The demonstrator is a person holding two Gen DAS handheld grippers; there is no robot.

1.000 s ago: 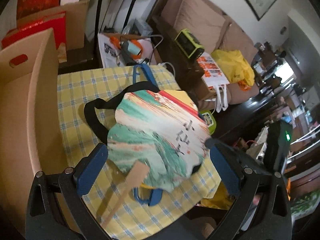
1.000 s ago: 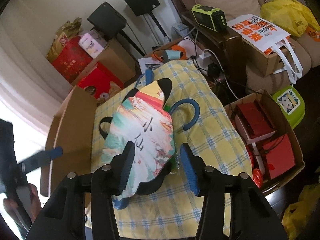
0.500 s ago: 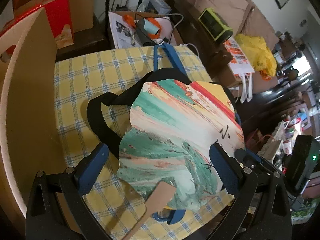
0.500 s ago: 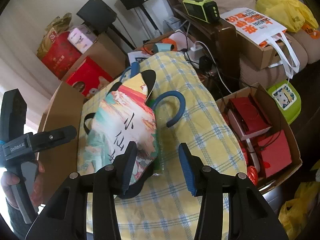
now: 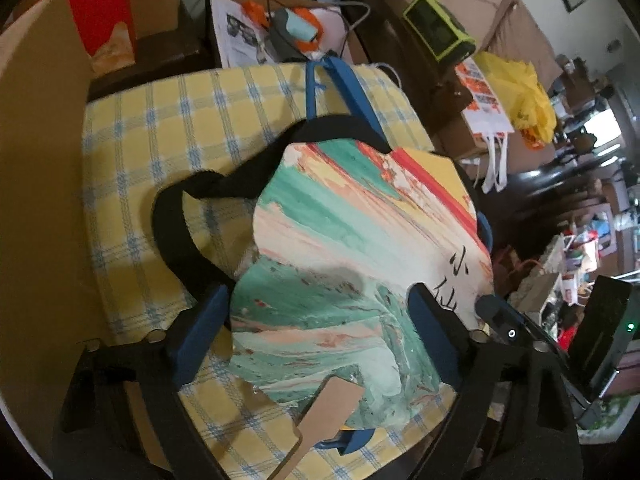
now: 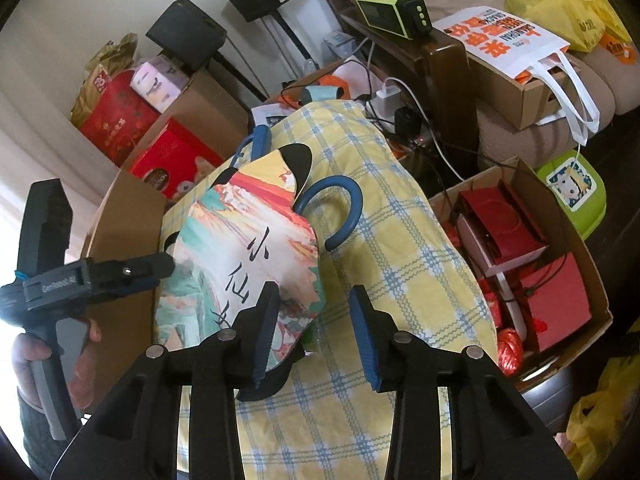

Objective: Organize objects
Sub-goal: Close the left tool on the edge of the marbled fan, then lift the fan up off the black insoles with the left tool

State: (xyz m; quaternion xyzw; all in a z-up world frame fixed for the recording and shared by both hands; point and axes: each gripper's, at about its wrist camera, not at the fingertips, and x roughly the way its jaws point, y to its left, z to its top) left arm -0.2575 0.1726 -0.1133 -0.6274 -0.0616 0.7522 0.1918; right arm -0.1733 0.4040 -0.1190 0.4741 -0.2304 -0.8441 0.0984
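A painted paper fan (image 5: 352,248) with a wooden handle (image 5: 320,412) lies on the yellow checked cloth (image 5: 160,140), over a black strap (image 5: 176,220) and blue hangers (image 5: 344,80). My left gripper (image 5: 316,332) is open just above the fan's lower half, its fingers either side of it. My right gripper (image 6: 314,328) is open at the fan's (image 6: 248,248) near corner, left finger over the fan. A blue hanger hook (image 6: 344,208) lies beside the fan.
A cardboard box wall (image 5: 36,200) stands left of the cloth. An open box of red packets (image 6: 532,264) sits on the right below the table. A wooden cabinet (image 6: 440,64), a green radio (image 6: 396,12) and bags (image 6: 516,48) stand behind.
My left gripper has come down and closer over the fan. My right gripper has shifted toward the fan's near right corner. The fan has not moved.
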